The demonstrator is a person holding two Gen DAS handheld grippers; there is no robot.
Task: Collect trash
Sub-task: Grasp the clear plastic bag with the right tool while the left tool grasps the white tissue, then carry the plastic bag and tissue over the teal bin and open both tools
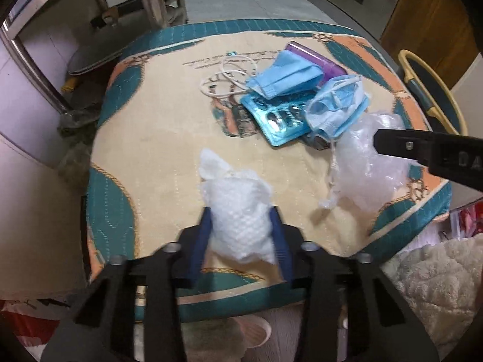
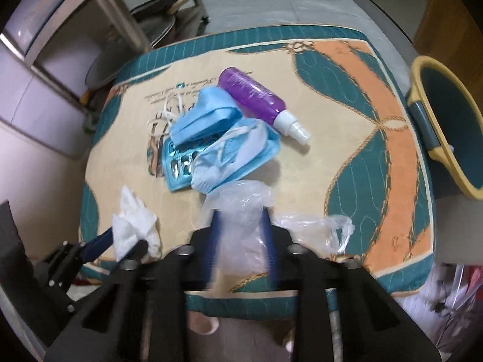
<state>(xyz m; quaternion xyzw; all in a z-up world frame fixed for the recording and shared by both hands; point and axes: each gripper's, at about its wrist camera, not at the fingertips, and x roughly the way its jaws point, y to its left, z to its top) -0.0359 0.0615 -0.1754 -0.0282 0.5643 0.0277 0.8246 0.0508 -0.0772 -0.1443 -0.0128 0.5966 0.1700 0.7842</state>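
Note:
A crumpled white tissue (image 1: 235, 199) sits near the front of the patterned quilted pad (image 1: 157, 138), and my left gripper (image 1: 241, 212) is shut on it, blue pads pressing both sides. The right wrist view shows the same tissue (image 2: 132, 223) at the lower left. My right gripper (image 2: 241, 212) is shut on a clear plastic bag (image 2: 241, 196), whose loose end (image 2: 317, 226) trails right. One right finger (image 1: 398, 146) shows against the bag (image 1: 368, 169) in the left wrist view. Behind lie two blue face masks (image 2: 205, 120) (image 2: 235, 157), a teal blister pack (image 2: 178, 169) and a purple spray bottle (image 2: 250, 96).
A teal bin with a yellow rim (image 2: 422, 66) stands off the pad's right edge. A white cord (image 1: 223, 81) lies behind the masks. Metal rack legs (image 2: 120, 12) and stacked pans are at the back left. A fluffy white blanket (image 1: 437, 280) is at the lower right.

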